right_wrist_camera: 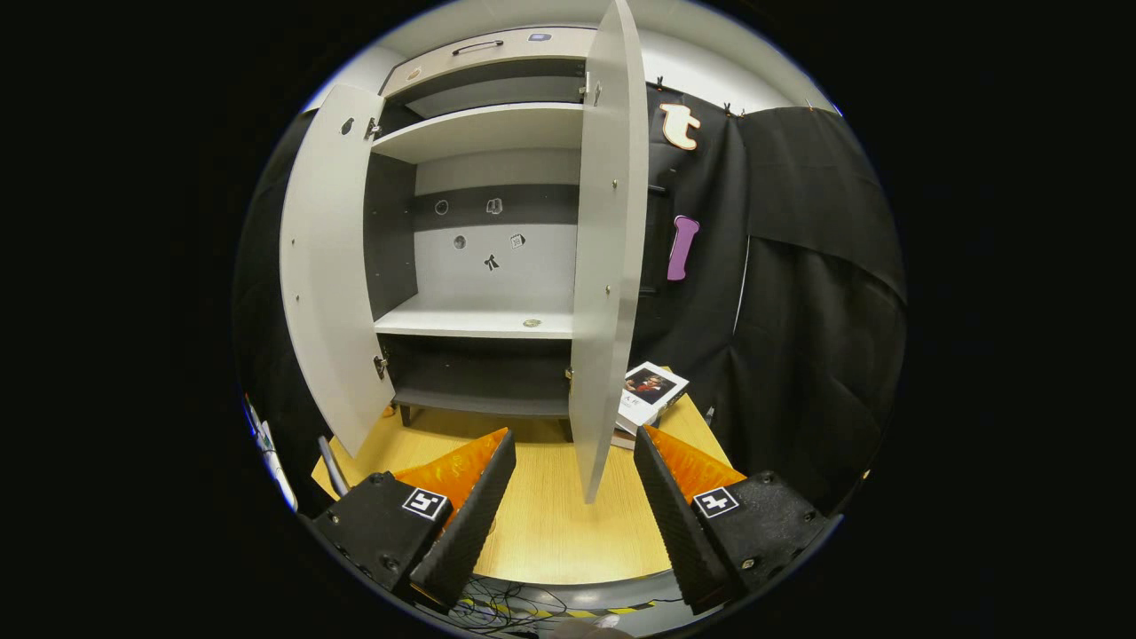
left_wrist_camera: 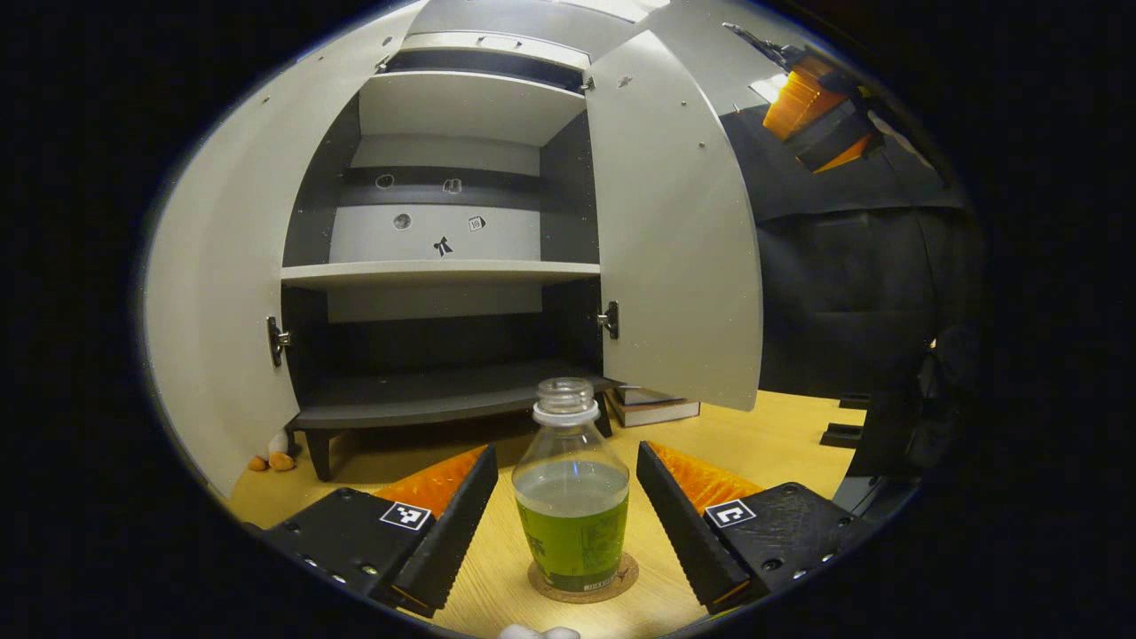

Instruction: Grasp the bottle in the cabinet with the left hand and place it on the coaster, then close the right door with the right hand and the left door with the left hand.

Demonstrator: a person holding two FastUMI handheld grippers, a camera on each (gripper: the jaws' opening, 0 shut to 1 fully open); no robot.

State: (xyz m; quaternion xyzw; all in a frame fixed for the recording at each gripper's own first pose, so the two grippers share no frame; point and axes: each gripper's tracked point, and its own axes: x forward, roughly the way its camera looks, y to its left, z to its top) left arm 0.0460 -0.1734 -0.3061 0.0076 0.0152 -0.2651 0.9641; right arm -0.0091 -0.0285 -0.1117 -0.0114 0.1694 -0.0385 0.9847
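Note:
A clear bottle (left_wrist_camera: 572, 506) with green drink and no cap stands upright on a round cork coaster (left_wrist_camera: 621, 581) on the wooden table. My left gripper (left_wrist_camera: 565, 451) is open around it, with a gap between each finger and the bottle. The grey cabinet (left_wrist_camera: 444, 275) stands behind with both doors swung open: left door (left_wrist_camera: 213, 302), right door (left_wrist_camera: 674, 240). In the right gripper view my right gripper (right_wrist_camera: 574, 435) is open and holds nothing, and the right door (right_wrist_camera: 608, 266) stands edge-on just ahead of it. The right gripper (left_wrist_camera: 816, 115) also shows high up beside that door.
Books (right_wrist_camera: 652, 390) lie on the table behind the right door. A small plush toy (left_wrist_camera: 275, 457) sits under the left door by the cabinet leg. Cables (right_wrist_camera: 497, 608) hang below the table's front edge. The shelves (right_wrist_camera: 479, 324) hold only small stickers.

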